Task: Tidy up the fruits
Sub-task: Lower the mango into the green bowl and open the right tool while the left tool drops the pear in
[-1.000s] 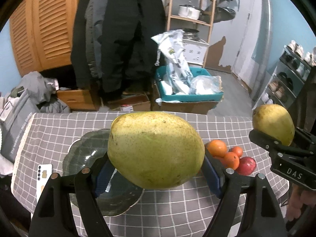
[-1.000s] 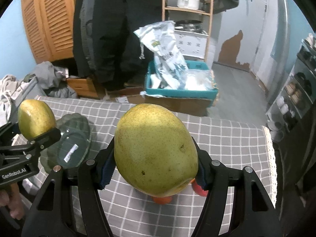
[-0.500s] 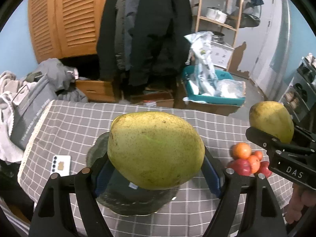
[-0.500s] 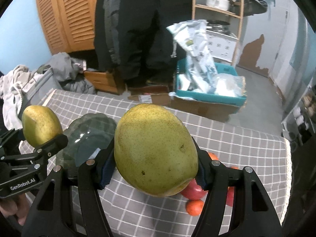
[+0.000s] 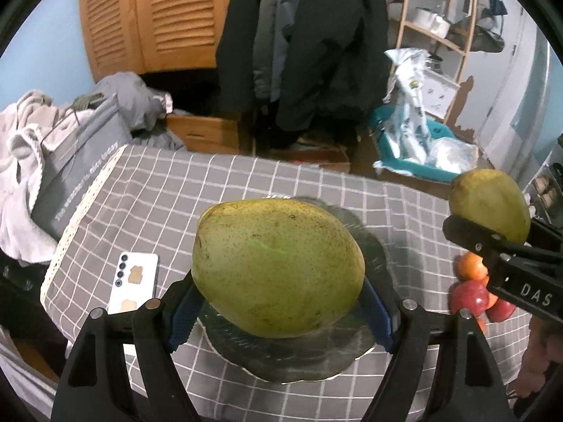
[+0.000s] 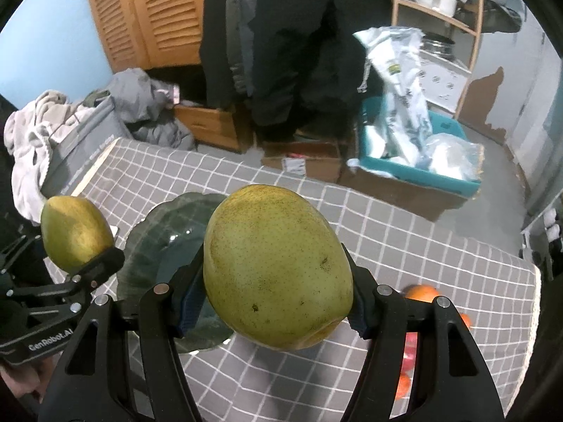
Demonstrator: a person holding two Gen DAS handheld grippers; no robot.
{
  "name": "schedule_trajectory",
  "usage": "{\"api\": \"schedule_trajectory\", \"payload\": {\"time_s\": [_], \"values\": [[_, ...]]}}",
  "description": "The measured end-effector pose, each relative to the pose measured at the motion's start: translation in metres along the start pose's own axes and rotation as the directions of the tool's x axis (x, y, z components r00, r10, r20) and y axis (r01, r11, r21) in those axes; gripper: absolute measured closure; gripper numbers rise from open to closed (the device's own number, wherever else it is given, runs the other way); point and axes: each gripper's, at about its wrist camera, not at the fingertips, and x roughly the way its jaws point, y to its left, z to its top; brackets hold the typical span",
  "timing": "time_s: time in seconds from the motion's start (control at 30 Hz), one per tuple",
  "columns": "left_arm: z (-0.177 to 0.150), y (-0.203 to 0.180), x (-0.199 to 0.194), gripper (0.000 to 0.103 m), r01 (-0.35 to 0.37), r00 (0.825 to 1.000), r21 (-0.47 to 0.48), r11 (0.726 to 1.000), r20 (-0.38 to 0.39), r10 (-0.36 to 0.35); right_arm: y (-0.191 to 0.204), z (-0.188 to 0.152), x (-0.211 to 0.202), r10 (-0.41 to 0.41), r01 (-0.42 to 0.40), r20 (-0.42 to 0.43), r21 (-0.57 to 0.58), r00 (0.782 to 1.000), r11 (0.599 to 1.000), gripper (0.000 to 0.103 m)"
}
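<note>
The left gripper [image 5: 278,302] has its jaws spread fairly wide and clamped on a large green pear [image 5: 278,267]; the blue pads [image 5: 376,313] press against both flanks of the fruit, which lies lengthwise across the gap, filling it. The pear hangs in the air directly above a dark green glass plate [image 5: 299,355] on the table, and whether the two are touching cannot be told, since the fruit hides the plate's centre.

The right gripper [image 6: 272,299] is likewise closed on a second green pear [image 6: 278,267], its jaws set a little narrower, the pads gripping the sides while the fruit stands more upright between them. This pear is held above the grey checked tablecloth [image 6: 404,246], just to the right of the plate [image 6: 169,242] in the right wrist view.

Each gripper shows in the other's camera: the right one at the right edge of the left view with its pear raised above the black fingers, the left one at the left edge of the right view.

On the cloth to the right of the plate lies a small cluster of oranges [image 5: 469,265] and red apples [image 5: 468,295]. A white phone [image 5: 133,281] lies face down to the left of the plate, near the table's edge.
</note>
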Motion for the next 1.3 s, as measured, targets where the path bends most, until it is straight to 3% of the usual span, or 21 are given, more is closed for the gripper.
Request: {"api": "schedule_trajectory", "payload": {"time_s": [0.43, 0.73, 1.3], "values": [[-0.024, 0.027, 0.057, 0.021, -0.038, 0.989, -0.038, 0.999, -0.142, 0.032, 0.027, -0.001, 0.057, 0.047, -0.05, -0.112, -0.02, 0.993, 0.999, 0.036], [-0.038, 0.034, 0.092, 0.021, -0.054, 0.97, -0.056, 0.997, -0.24, 0.039, 0.031, -0.011, 0.094, 0.079, -0.081, -0.193, -0.002, 0.978, 0.997, 0.036], [-0.054, 0.025, 0.121, 0.021, -0.061, 0.942, -0.027, 0.998, -0.333, 0.049, 0.034, -0.025, 0.124, 0.119, -0.12, -0.258, 0.013, 0.959, 0.993, 0.036]]}}
